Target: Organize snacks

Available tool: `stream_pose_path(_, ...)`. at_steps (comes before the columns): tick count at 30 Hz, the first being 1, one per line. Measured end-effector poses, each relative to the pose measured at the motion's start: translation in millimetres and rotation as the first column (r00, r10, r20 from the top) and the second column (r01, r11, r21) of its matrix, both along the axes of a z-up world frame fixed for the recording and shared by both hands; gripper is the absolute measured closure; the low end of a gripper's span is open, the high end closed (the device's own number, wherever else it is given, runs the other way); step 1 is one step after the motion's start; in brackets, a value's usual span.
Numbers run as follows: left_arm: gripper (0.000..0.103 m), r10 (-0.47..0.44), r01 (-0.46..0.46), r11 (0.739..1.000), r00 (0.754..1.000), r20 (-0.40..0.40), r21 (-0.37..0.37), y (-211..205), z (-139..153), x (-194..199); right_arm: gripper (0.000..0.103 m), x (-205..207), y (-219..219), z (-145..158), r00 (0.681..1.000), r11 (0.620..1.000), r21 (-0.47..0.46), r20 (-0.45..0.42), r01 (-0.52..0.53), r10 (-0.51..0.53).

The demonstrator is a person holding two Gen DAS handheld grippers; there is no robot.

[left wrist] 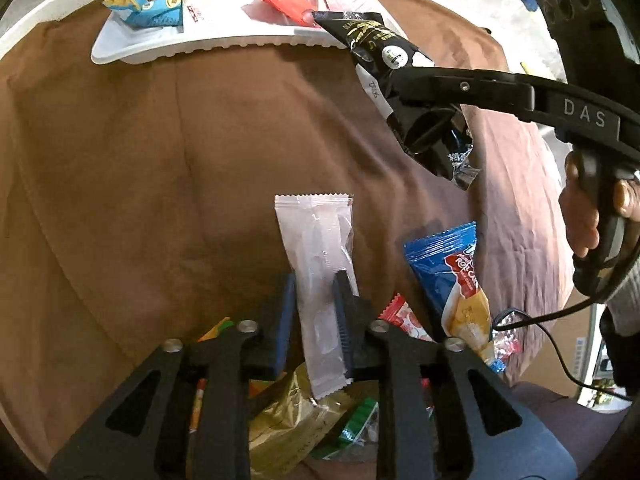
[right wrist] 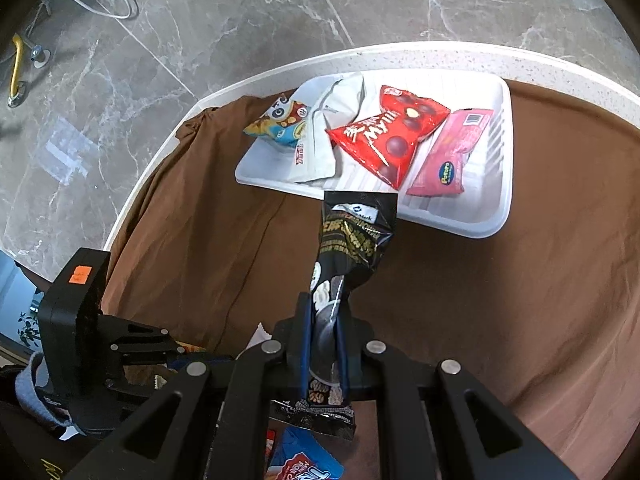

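A: We are holding the black snack packet (right wrist: 352,248) in the right gripper (right wrist: 324,344); the jaws are clenched on its lower half, and its top edge is hanging just at the near rim of the white tray (right wrist: 496,216), at about twelve o'clock from the fingers.

B: It is looking light and crinkly to us, a soft film pouch that is sagging above the pinch. We are judging that a grip nearer the middle seam keeps it from flopping.

A: In the tray we are seeing the red chocolate bag (right wrist: 390,136), the pink packet (right wrist: 452,156) at its three o'clock, a white pouch (right wrist: 328,136) and a blue cartoon bag (right wrist: 280,124) toward nine o'clock.

B: Our left gripper (left wrist: 314,312) is straddling the white wrapper (left wrist: 320,280) on the brown cloth (left wrist: 160,160). The jaws are standing slightly parted, and we are not seeing the pads press it. The film looks slick, so we are expecting it to slip unless taken across the narrow width.

A: The blue roll-cake packet (left wrist: 452,272) is lying at its three o'clock.
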State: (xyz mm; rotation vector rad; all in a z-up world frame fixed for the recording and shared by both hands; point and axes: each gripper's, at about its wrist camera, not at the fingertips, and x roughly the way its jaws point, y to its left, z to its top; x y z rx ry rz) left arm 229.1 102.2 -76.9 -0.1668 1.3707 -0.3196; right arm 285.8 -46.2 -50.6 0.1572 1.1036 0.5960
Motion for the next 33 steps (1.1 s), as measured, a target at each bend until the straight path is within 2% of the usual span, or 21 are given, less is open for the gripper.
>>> stream_pose_path(3,0.065,-0.005,0.005,1.000,1.000,-0.008,0.015,-4.4,-2.4,-1.1,0.091,-1.1,2.4,-0.7,1.000,1.000,-0.005,0.005,-0.003,0.003)
stream_pose_path(4,0.064,-0.010,0.010,1.000,1.000,0.007,0.030,-7.1,-1.6,-1.4,0.091,-1.1,2.6,-1.2,1.000,1.000,-0.007,0.007,-0.002,0.002)
stream_pose_path(10,0.065,-0.062,0.056,0.994,0.996,0.057,0.097,-20.7,-2.1,-1.2,0.091,-2.4,3.3,-3.4,1.000,1.000,-0.015,0.009,-0.001,0.001)
stream_pose_path(12,0.071,-0.065,0.056,0.992,0.995,0.074,0.111,-20.0,-1.9,-1.5,0.091,-2.4,3.1,-3.9,1.000,1.000,-0.015,0.008,0.000,0.001)
stream_pose_path(17,0.084,-0.059,0.052,0.995,0.995,0.083,0.081,-9.6,-1.1,-1.9,0.091,-3.0,2.7,-4.7,1.000,1.000,-0.016,0.009,0.015,-0.014)
stream_pose_path(27,0.085,0.041,-0.036,0.998,0.996,0.084,-0.055,22.4,9.5,-0.7,0.091,-1.3,-2.1,-1.1,1.000,1.000,0.003,0.004,0.023,-0.023)
stream_pose_path(33,0.085,0.096,-0.082,0.990,0.988,0.120,-0.112,51.6,39.0,11.0,0.091,4.4,-8.9,9.3,0.999,0.999,0.034,0.009,0.037,-0.037)
